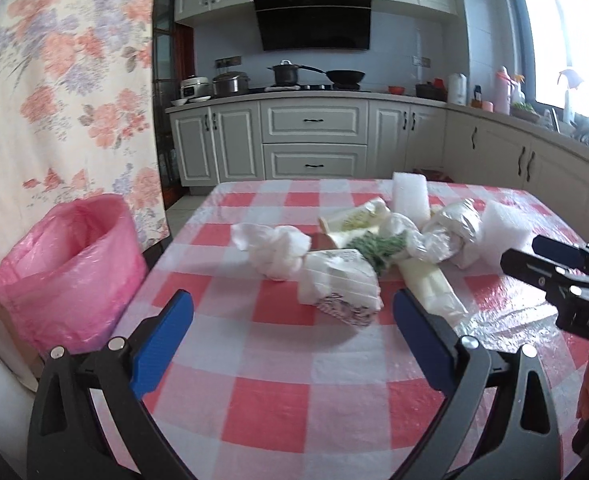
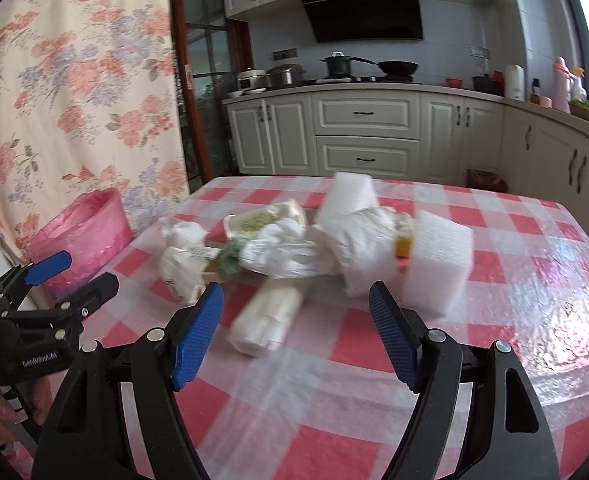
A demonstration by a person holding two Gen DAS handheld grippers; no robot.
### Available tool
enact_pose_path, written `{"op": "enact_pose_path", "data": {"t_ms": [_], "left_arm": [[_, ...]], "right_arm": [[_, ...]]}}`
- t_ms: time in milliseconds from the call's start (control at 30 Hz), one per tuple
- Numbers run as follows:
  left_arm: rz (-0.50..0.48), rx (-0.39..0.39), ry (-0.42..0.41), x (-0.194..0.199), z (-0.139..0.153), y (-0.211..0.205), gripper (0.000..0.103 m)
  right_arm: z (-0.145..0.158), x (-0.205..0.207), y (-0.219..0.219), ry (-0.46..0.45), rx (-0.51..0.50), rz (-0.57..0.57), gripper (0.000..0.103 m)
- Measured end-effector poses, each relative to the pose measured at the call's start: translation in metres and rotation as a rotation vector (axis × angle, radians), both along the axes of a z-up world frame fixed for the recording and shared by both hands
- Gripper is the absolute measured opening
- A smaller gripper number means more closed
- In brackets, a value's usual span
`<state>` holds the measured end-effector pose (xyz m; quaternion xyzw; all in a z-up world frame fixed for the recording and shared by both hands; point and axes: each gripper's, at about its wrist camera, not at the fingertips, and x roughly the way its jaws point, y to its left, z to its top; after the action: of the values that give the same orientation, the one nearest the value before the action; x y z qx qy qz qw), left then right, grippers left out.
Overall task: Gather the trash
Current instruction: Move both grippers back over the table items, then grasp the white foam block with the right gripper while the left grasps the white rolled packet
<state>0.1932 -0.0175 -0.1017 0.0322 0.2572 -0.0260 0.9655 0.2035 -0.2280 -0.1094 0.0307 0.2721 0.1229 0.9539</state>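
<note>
Your trash (image 1: 378, 240) lies heaped mid-desk (image 1: 278, 400): foam blocks (image 2: 438, 256), crumpled bags (image 1: 272, 250), a paper wrapper (image 1: 340, 290), a pale roll (image 2: 272, 314). All of it looks light and soft; the plastic is likely slippery, the foam springy. Pinch bags at a bunched knot, foam across its flat faces, the roll mid-length. The pink-lined bin (image 1: 68, 268) sits beside the desk's left edge, well apart from the heap. Both your left tool (image 1: 292, 330) and right tool (image 2: 296, 328) stand open and empty, short of the pile. Pieces overlap, so lifting one may drag its neighbours.
</note>
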Motion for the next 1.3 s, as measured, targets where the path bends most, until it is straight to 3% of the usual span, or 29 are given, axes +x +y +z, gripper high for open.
{"op": "enact_pose_path", "data": {"t_ms": [467, 700, 967, 1100, 1167, 1300], "left_arm": [[-0.059, -0.058, 0.046, 0.036, -0.014, -0.040, 0.097], [-0.122, -0.068, 0.074, 0.045, -0.019, -0.067, 0.096], [-0.146, -0.048, 0.121, 0.067, -0.026, -0.092, 0.087], [-0.145, -0.027, 0.168, 0.082, -0.032, -0.105, 0.078], [-0.152, -0.012, 0.209, 0.091, -0.037, -0.110, 0.069], [-0.163, 0.008, 0.261, 0.101, -0.045, -0.115, 0.066]], "right_arm": [[-0.022, 0.044, -0.060, 0.072, -0.041, -0.194, 0.072], [-0.027, 0.073, -0.075, 0.098, -0.038, -0.239, 0.072], [-0.030, 0.091, -0.083, 0.125, -0.028, -0.260, 0.071], [-0.030, 0.090, -0.089, 0.125, 0.004, -0.279, 0.052], [-0.031, 0.092, -0.092, 0.128, 0.012, -0.281, 0.050], [-0.030, 0.091, -0.091, 0.123, 0.008, -0.275, 0.050]]}}
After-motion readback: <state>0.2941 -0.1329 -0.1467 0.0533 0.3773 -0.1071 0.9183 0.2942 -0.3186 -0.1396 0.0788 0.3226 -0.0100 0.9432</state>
